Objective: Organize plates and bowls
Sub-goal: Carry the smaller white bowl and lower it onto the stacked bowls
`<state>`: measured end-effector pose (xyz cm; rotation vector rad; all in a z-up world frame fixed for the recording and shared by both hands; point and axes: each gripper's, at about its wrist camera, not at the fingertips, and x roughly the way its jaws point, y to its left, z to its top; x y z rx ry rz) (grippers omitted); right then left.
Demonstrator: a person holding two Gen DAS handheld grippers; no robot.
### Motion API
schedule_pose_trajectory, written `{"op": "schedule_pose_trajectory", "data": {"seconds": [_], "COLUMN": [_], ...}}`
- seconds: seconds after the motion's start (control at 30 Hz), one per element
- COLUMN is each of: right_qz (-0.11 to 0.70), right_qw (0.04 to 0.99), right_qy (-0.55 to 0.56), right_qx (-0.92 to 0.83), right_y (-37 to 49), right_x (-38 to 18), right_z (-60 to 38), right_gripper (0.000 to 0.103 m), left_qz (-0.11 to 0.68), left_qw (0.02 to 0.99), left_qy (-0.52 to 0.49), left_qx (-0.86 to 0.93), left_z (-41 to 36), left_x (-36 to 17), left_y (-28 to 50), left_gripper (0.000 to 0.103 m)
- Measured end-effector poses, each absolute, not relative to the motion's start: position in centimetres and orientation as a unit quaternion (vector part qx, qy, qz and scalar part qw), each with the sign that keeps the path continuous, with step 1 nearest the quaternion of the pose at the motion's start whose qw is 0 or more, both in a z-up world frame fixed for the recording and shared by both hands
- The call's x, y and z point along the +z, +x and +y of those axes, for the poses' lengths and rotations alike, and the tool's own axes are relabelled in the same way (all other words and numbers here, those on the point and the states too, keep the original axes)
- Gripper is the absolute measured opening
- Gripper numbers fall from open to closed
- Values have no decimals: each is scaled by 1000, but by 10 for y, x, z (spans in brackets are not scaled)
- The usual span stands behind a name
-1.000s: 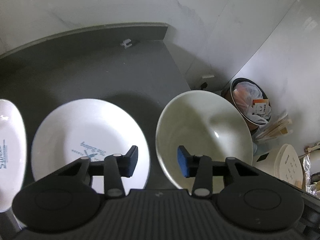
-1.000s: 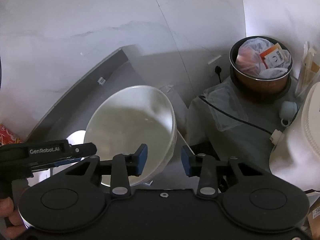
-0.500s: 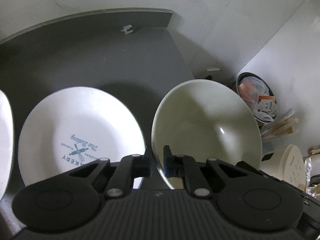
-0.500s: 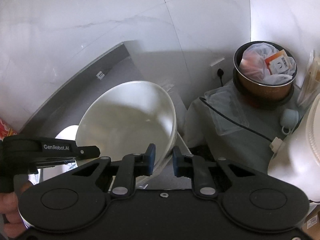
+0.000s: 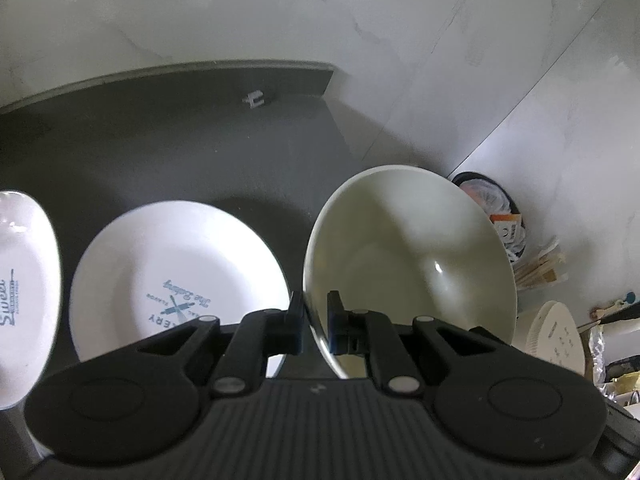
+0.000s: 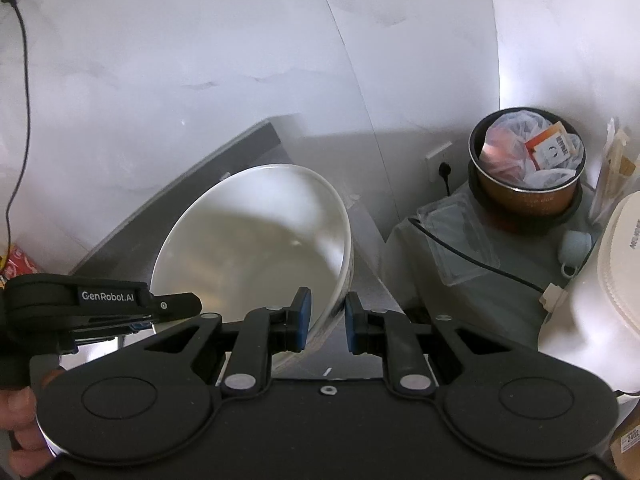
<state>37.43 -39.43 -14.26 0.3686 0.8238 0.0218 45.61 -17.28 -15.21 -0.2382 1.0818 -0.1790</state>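
Two claws on one pale glazed ceramic bowl (image 5: 408, 264), gripped at opposite sides of its rim

Left wrist view: left gripper (image 5: 314, 322) pinching the rim, one pad outside the wall, the other inside, jaws nearly pressed together with only the wall between. Bowl straight ahead of the claw and opening off to its right, tilted, its low edge at the pads and its far rim higher. No long axis on a round bowl; only the rim line counts, running forward and away between the pads. Just to the left of the claw, a flat white plate with blue bakery print (image 5: 176, 280) on the dark grey counter (image 5: 168, 152); further left, the edge of a second white printed plate (image 5: 24, 280). Whether the bowl's foot touches the counter: hidden behind the claw body.

Right wrist view: right gripper (image 6: 324, 320) likewise clamped on the rim, bowl (image 6: 256, 248) ahead and to the claw's left, leaning. Shown here and not in the other view: the left gripper (image 6: 104, 304) at the far left with the fingers of a hand (image 6: 20, 432) behind it, and the floor beyond the counter edge with a brown bin lined with a bag (image 6: 528, 176). Missing here: both plates almost wholly out of frame.

Likely next: carrying the bowl leftward toward the plates, both claws about equally near
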Motion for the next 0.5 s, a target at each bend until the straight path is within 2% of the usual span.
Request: {"op": "schedule_pose_trajectory", "data": {"seconds": [0.5], "right_qz": [362], "right_qw": [916], "right_qy": [172], "right_qx": [-2], "right_y": [329], "right_x": [-99], "right_z": [-342], "right_gripper": [17], "left_qz": [488], "left_qw": [858], "left_qy": [-119], "left_qx": [-106], "left_z": [-126], "left_x": [-109], "left_y": [414], "left_gripper": [10]}}
